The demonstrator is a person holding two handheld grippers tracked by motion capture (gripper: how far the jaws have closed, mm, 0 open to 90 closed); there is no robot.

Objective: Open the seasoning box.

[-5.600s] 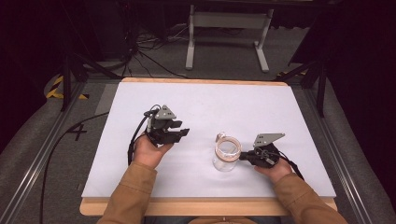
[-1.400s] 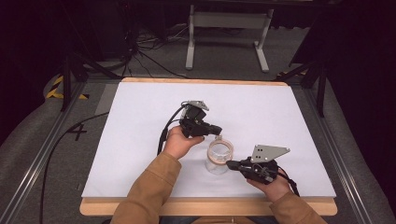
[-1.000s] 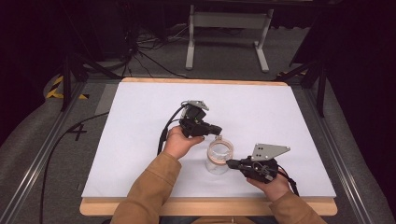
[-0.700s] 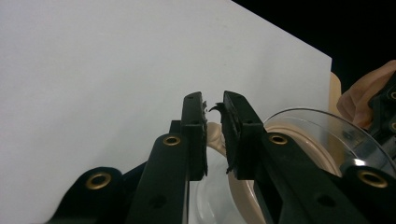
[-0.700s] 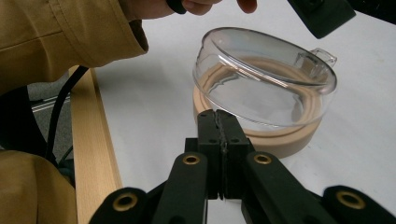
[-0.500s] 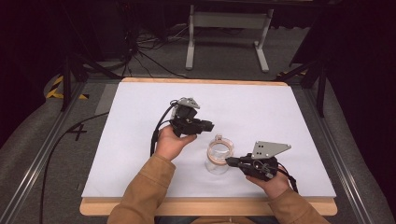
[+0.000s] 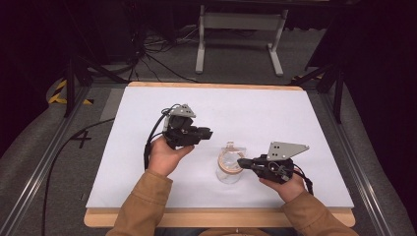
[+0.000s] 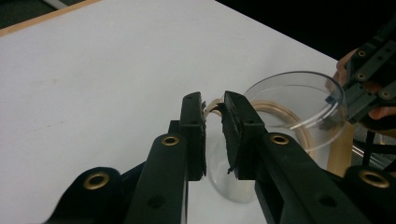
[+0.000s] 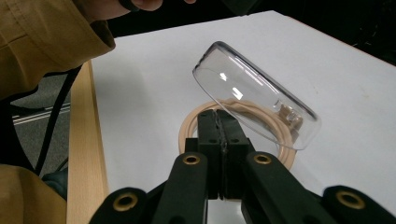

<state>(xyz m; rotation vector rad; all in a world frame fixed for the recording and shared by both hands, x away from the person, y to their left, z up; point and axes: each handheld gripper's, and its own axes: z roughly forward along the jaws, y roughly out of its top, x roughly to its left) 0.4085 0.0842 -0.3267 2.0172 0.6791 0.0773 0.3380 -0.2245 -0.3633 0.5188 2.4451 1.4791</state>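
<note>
**A:** How much room do you have on the bench [image 7: 147, 147]?

**B:** White surface lies open on every side of your hands; the wooden front edge is near your right wrist.

**A:** Where is the jar [image 7: 229, 166]?

**B:** Right of centre, a clear glass jar with a tan ring at its mouth and its lid tipped up. Your right tongs [image 7: 241, 162] are pinched fully closed on its rim. Your left tongs [image 7: 208, 132] hover just beside it, up and to the left, having just been opening; the narrow gap holds nothing.

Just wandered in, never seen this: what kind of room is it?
Probably a lab or recording studio. A white-topped table stands amid dark surroundings, cables trail over the grey floor, and a person works a glass jar with hand-held tongs.
</note>
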